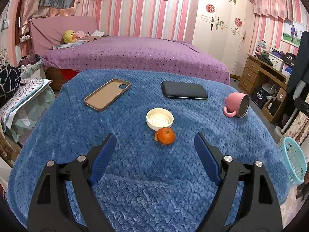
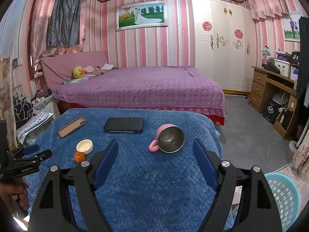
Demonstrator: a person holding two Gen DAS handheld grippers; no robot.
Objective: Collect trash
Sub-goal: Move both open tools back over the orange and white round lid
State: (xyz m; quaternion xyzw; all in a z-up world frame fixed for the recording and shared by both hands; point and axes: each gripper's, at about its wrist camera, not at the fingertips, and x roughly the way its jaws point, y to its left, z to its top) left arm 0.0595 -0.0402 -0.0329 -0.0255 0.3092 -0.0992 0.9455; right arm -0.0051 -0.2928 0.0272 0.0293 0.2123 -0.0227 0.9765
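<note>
Both grippers hang over a bench covered in a blue blanket (image 1: 135, 164), each with its jaws spread wide and nothing between them. The left gripper (image 1: 154, 145) points at an orange peel (image 1: 165, 135), which lies on the blanket just ahead of its jaws and touches, or nearly touches, the near side of a small white lid (image 1: 160, 119). The right gripper (image 2: 155, 150) faces a pink cup (image 2: 170, 139) tipped on its side, its steel mouth turned toward the camera. From the right view the peel sits off to the left, close to the left gripper's tip. Farther back lie a tan phone case (image 1: 107, 94) and a black phone (image 1: 184, 90), well apart from each other. A light blue basket (image 2: 283, 197) stands off the bench's right edge, down by the floor. Behind everything is a purple bed (image 2: 139, 85).
</note>
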